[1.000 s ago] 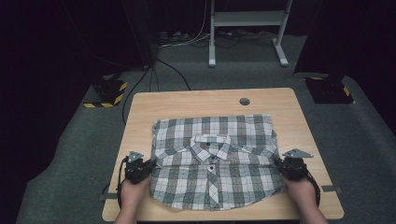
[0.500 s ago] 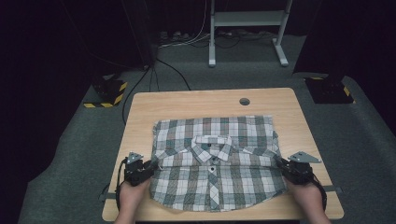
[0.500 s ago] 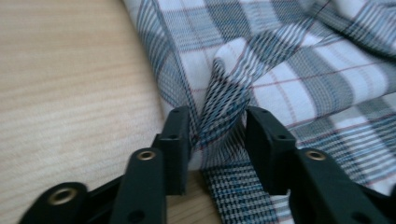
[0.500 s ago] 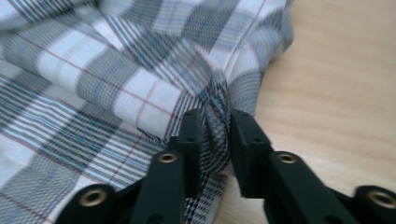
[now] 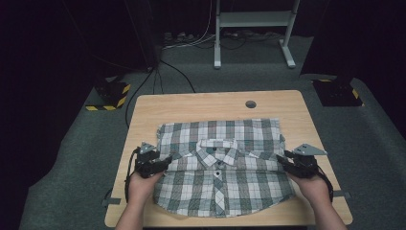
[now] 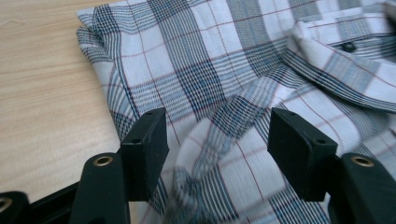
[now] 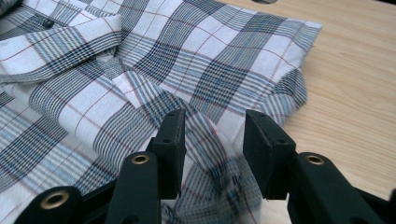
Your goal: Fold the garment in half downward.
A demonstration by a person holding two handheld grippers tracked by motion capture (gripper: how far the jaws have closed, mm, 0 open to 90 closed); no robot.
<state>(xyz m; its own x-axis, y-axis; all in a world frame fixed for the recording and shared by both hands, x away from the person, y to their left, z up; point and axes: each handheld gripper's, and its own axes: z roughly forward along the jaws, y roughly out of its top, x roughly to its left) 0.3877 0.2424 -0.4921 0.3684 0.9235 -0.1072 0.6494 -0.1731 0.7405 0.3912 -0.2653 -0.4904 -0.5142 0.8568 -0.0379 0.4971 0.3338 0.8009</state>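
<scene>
Letting go is what both claws are doing at this moment, working from the left edge of the desk [image 5: 143,108] across to the right. The left claw [image 5: 165,162] is sitting at the left side fold of the plaid shirt [image 5: 222,167]; a second ago it was pinched on that fold, and its jaws have just been opening. In the left gripper view the two black pads [image 6: 144,140] are standing apart with a raised ridge of cloth between them, and neither pad seems to be pressing on it, so this claw reads as released. The hand behind it is also sitting a little higher and further from the shirt's edge than in the earlier pictures.

The shirt itself is lying flat in the near middle of the desk, collar [image 5: 218,149] up and buttons facing the camera, sleeves tucked under, its lower hem close to the near edge.

At the right side fold, the right claw [image 5: 283,162] is doing the same: its jaws have just been opening, less widely than the left's. In the right gripper view a bunched pleat of fabric is rising between the pads [image 7: 170,140], with a visible gap on each side, so this one is released too.

Judging by this, the side folds are being set down and the fold now in hand looks finished; the cloth is holding its shape without either grip.
</scene>
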